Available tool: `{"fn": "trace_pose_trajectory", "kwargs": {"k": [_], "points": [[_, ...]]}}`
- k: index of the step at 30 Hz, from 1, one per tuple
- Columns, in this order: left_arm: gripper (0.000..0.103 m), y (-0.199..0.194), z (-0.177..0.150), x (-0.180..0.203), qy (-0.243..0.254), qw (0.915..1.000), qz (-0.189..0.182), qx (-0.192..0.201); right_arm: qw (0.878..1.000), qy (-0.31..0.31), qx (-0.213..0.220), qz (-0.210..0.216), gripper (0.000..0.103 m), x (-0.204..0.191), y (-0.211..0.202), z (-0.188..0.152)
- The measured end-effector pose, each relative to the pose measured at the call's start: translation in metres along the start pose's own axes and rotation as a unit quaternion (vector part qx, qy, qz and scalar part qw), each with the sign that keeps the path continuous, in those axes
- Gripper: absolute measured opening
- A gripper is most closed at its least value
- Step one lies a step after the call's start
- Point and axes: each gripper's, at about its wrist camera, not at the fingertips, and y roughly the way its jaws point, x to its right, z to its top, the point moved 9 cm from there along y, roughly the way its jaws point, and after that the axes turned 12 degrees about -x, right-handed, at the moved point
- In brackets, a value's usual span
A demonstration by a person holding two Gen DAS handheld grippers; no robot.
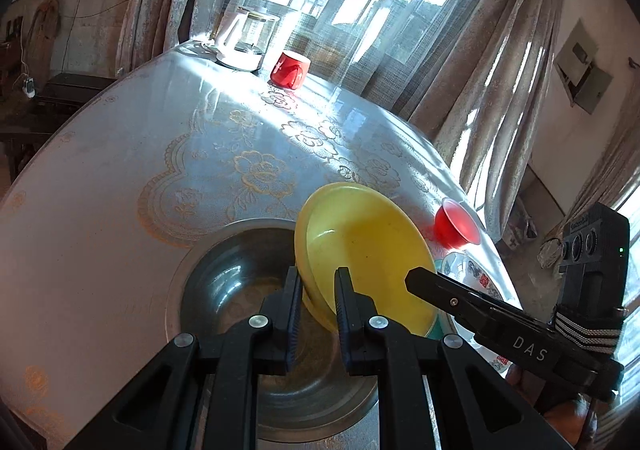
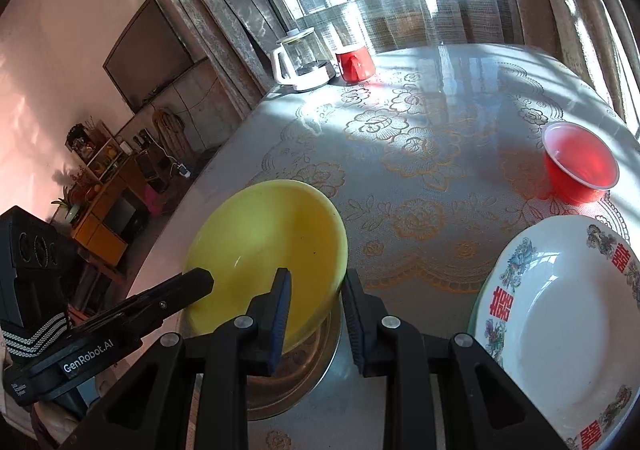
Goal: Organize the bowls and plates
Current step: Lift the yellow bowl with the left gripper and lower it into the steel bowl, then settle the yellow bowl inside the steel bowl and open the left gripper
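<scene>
Yellow bowl (image 1: 360, 246) is off the table, tilted, held by both grippers over a steel basin (image 1: 240, 290). In the left wrist view it looks like two yellow bowls nested – a double rim shows on the left edge; can't confirm from the right wrist view, which shows one rim (image 2: 264, 250).

Left gripper (image 1: 318, 290) is clamped on the near rim of the yellow bowl, one finger outside the wall, one inside. Right gripper (image 2: 316, 302) grips the opposite rim the same way – blue-padded finger (image 2: 280, 314) inside the bowl, the other outside. Each gripper is visible in the other's view, coming in from the side with its tip over the bowl.

Steel basin sits on the table directly under the bowl, near the front edge. Whether the bowl's low edge touches it is not clear.

White plate (image 2: 560, 330) with red characters and floral rim lies flat on the table to the right of the basin, not touching the bowl. Red plastic cup (image 2: 580, 165) stands upright just beyond the plate.

Table (image 2: 420, 153) is round, covered with a lace-pattern cloth. At the far edge by the window: a glass kettle (image 2: 300, 61) on a white base, red mug (image 2: 354, 65) just beside it. Curtains (image 1: 480, 69) behind.
</scene>
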Motion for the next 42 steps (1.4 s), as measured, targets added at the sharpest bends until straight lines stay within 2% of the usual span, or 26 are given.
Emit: {"fn": "trace_pose_trajectory", "kwargs": {"k": [6,9,11,14,30,34,42], "points": [[0.015,-0.010,-0.018,-0.025,-0.025,0.9997,0.004,0.000,1.000,-0.010,-0.020,0.020,0.027,-0.021,0.018,-0.016],[0.015,-0.009,-0.025,-0.033,-0.024,0.9995,0.020,0.001,0.999,-0.014,-0.033,0.021,0.027,-0.025,0.027,-0.025],[0.015,-0.006,-0.029,-0.034,-0.018,0.9993,0.033,0.002,0.999,-0.018,-0.039,0.015,0.027,-0.026,0.031,-0.029],[0.015,-0.002,-0.033,-0.036,-0.019,0.9993,0.034,-0.002,0.999,-0.028,-0.040,-0.006,0.027,-0.027,0.035,-0.034],[0.016,0.018,-0.037,-0.047,-0.025,0.9983,0.046,-0.025,0.998,-0.018,-0.057,-0.007,0.027,-0.020,0.049,-0.033],[0.016,0.019,-0.037,-0.047,-0.011,0.9976,0.064,-0.024,0.998,-0.026,-0.062,-0.019,0.027,-0.021,0.055,-0.034],[0.017,0.021,-0.035,-0.048,-0.005,0.9973,0.069,-0.024,0.997,-0.044,-0.056,-0.040,0.027,-0.023,0.054,-0.035]]}}
